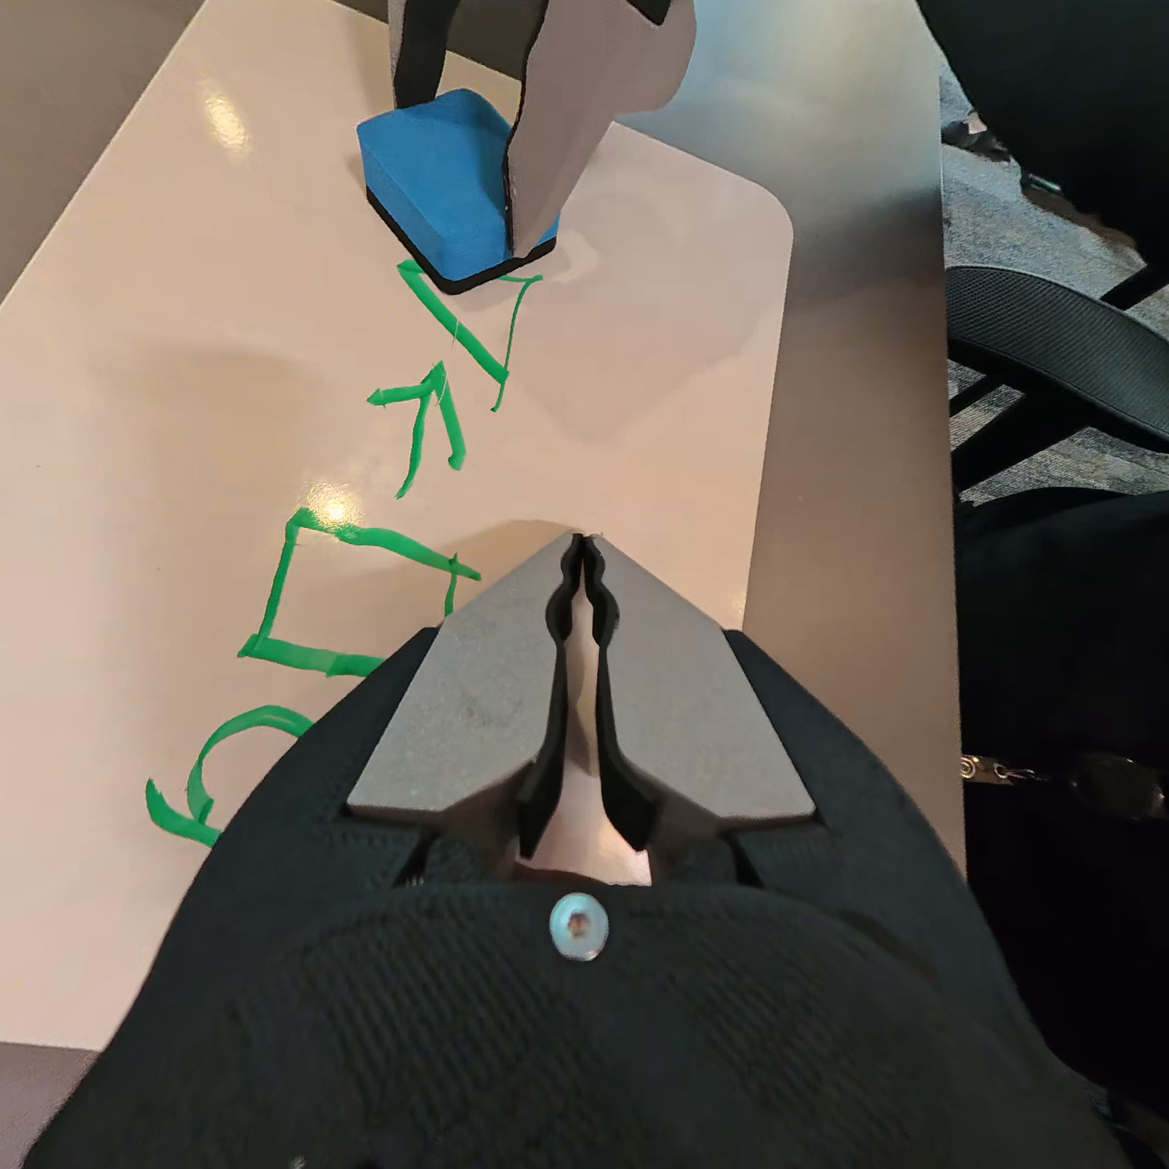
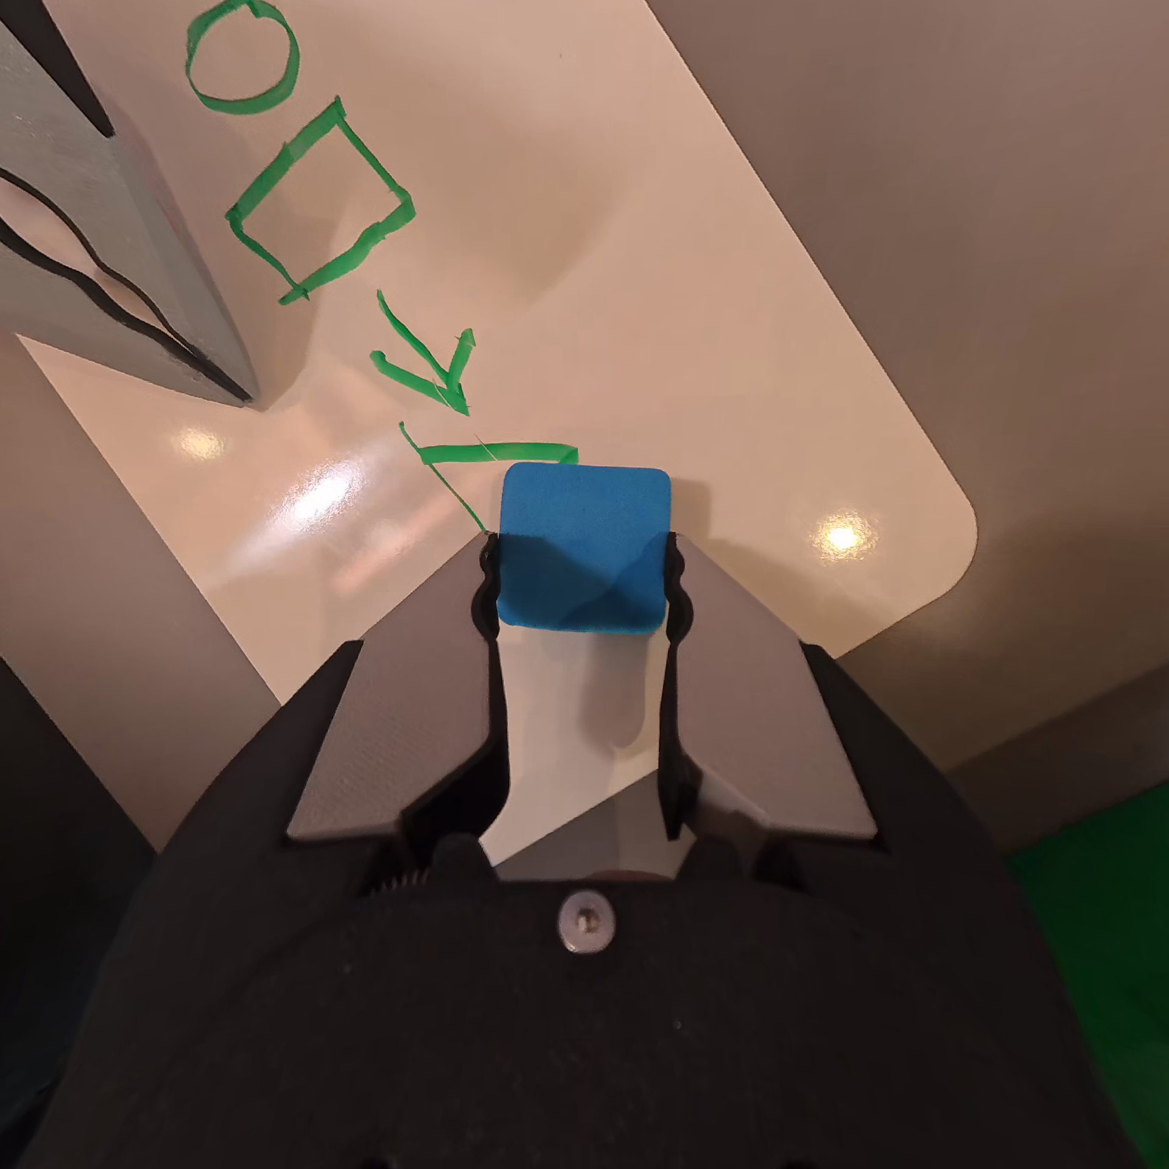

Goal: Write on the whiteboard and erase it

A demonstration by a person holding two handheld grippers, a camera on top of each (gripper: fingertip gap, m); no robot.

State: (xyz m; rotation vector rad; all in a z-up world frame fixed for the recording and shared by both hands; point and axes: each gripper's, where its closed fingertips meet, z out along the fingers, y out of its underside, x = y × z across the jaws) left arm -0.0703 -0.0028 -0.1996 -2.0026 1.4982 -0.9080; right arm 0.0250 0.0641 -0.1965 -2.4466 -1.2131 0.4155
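A white whiteboard (image 1: 158, 379) (image 2: 696, 284) lies flat on a grey-brown table. Green marker drawings run across it: a circle (image 2: 240, 60), a square (image 1: 354, 601) (image 2: 319, 202), an arrow (image 1: 430, 417) (image 2: 436, 370) and a partly covered triangle (image 1: 481, 335) (image 2: 493, 452). My right gripper (image 2: 579, 538) (image 1: 455, 215) is shut on a blue eraser (image 2: 585, 544) (image 1: 436, 183) with a black felt base, pressed on the board at the triangle's edge. My left gripper (image 1: 585, 538) (image 2: 243, 398) is shut and empty, its tips close to the board beside the square.
The table (image 1: 854, 316) (image 2: 949, 158) runs past the board's edges. Black office chairs (image 1: 1063, 354) stand on grey carpet to the right of the table in the left wrist view. A green patch (image 2: 1100, 949) shows at the lower right of the right wrist view.
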